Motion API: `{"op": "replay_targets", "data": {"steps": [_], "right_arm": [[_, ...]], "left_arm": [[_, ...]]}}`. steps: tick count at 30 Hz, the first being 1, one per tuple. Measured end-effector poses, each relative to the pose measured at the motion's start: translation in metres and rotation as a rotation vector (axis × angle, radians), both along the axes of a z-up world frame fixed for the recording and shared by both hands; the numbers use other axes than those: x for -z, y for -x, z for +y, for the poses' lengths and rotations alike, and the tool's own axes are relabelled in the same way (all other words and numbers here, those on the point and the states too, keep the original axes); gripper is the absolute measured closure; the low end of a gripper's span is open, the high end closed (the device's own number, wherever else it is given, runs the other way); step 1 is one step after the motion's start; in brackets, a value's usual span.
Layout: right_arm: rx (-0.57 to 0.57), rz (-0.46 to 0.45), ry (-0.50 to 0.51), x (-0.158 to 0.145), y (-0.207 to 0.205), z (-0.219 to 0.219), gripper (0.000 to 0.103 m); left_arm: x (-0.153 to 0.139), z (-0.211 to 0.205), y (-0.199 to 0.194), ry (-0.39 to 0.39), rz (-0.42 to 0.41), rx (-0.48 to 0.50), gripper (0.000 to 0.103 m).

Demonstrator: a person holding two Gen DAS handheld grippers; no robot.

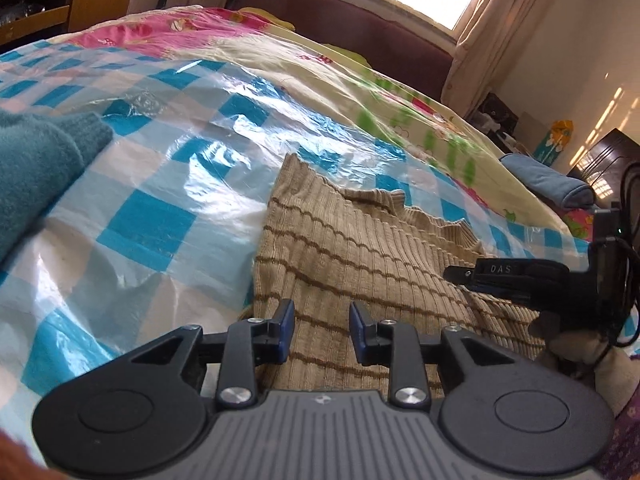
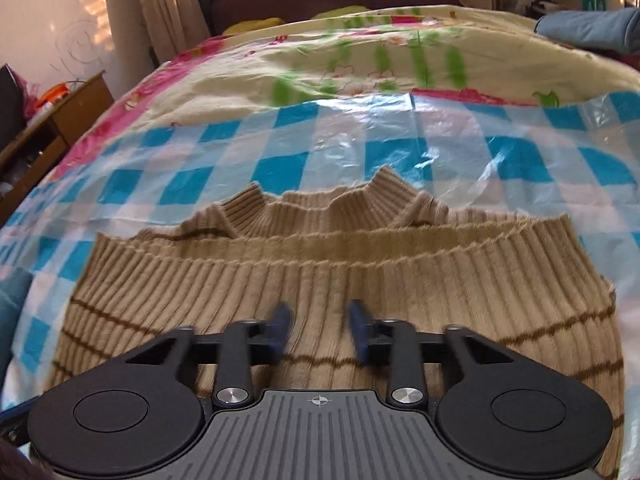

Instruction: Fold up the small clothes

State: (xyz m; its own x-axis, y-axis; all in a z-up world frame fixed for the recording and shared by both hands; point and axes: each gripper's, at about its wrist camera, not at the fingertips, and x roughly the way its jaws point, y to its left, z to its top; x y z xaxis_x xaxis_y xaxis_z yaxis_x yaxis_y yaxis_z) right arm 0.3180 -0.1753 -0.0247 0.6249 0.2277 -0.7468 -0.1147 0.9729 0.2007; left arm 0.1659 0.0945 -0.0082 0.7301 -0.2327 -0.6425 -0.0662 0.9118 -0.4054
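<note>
Both the left gripper (image 1: 322, 330) and right gripper (image 2: 320, 332) were open above the tan striped sweater (image 2: 320, 264). A grab there could slip, bunching it on the slick plastic sheet (image 2: 360, 152).

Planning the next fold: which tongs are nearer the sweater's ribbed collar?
Right, probably. The right tongs hover over the tan sweater facing its collar; the left tongs sit near its side edge.
</note>
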Motion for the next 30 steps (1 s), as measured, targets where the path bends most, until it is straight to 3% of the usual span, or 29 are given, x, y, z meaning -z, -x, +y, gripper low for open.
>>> {"op": "replay_targets", "data": {"steps": [2, 10, 13, 16, 18, 20, 24, 30], "right_arm": [[-0.005, 0.009, -0.032, -0.004, -0.002, -0.005, 0.098], [0.048, -0.112, -0.1, -0.035, -0.001, -0.01, 0.099], [0.09, -0.117, -0.126, -0.031, -0.008, -0.012, 0.099], [0.082, -0.017, -0.075, -0.004, -0.019, -0.004, 0.098], [0.067, 0.003, -0.051, 0.006, -0.017, -0.002, 0.097], [0.055, -0.01, -0.04, 0.001, -0.012, -0.001, 0.091], [0.031, -0.051, -0.052, -0.024, 0.003, -0.007, 0.088], [-0.064, -0.092, -0.053, -0.046, 0.058, -0.023, 0.084]], "left_arm": [[0.001, 0.001, 0.001, 0.009, -0.004, -0.002, 0.069], [-0.004, 0.009, 0.005, 0.027, -0.058, -0.029, 0.068], [0.001, 0.007, 0.003, 0.024, -0.062, -0.027, 0.066], [0.014, 0.005, 0.001, 0.033, -0.014, -0.02, 0.066], [0.018, 0.006, 0.003, 0.031, -0.005, -0.017, 0.066], [0.016, 0.009, 0.005, 0.035, -0.013, -0.022, 0.066], [0.01, 0.02, 0.01, 0.061, -0.025, -0.036, 0.065], [0.009, 0.027, 0.019, 0.074, -0.041, -0.063, 0.059]]}}
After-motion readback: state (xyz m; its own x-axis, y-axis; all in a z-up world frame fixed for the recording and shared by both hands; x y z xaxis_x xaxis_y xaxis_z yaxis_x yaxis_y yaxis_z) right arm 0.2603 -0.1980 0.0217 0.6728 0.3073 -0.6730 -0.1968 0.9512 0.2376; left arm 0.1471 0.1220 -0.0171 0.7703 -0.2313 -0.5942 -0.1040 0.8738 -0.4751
